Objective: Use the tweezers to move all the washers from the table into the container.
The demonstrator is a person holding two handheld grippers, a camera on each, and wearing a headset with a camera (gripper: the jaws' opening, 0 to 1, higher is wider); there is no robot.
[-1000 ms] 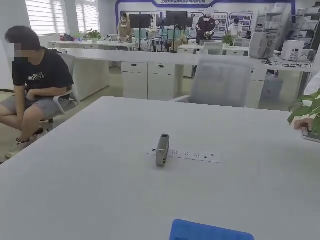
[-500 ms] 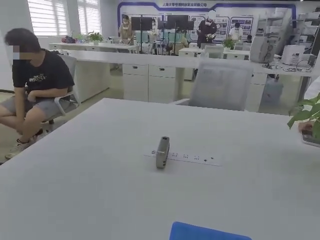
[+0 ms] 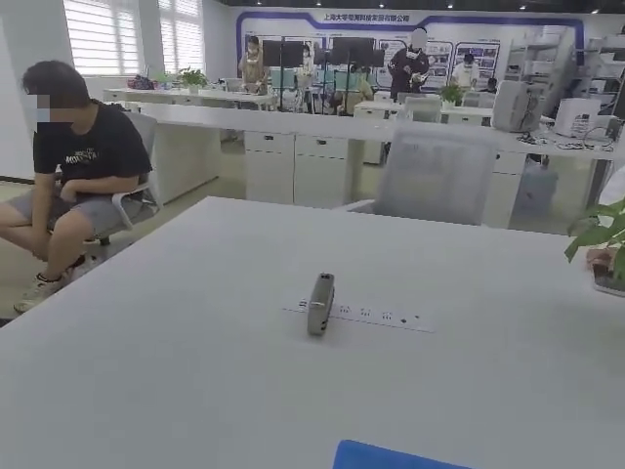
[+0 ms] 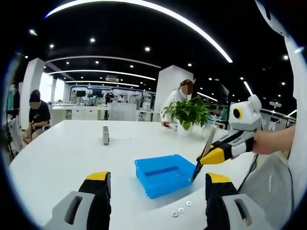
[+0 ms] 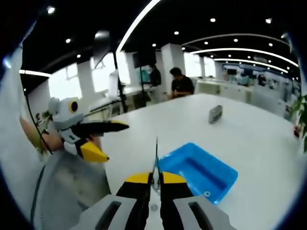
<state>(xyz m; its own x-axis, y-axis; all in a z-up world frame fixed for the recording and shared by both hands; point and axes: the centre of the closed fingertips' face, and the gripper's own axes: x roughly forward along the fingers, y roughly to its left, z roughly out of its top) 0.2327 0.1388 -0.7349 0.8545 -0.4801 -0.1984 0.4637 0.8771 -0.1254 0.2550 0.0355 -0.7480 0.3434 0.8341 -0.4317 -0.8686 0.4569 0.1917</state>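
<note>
The blue container [image 4: 165, 175] sits on the white table, and one washer [image 4: 178, 175] lies inside it near its right rim. Three more washers [image 4: 181, 211] lie on the table just in front of it. My right gripper [image 4: 225, 148] is shut on the tweezers [image 4: 204, 160], whose tips hang over the container's right rim. In the right gripper view the tweezers [image 5: 156, 153] stick out from my shut right gripper [image 5: 156, 178] towards the container [image 5: 199, 172]. My left gripper [image 4: 158, 191] stands open and holds nothing, short of the container.
A power strip [image 3: 376, 316] with a grey adapter [image 3: 319, 303] lies mid-table beyond the container's edge [image 3: 400, 455]. A potted plant [image 4: 189, 112] stands at the table's far right. A person [image 3: 73, 166] sits on a chair left of the table.
</note>
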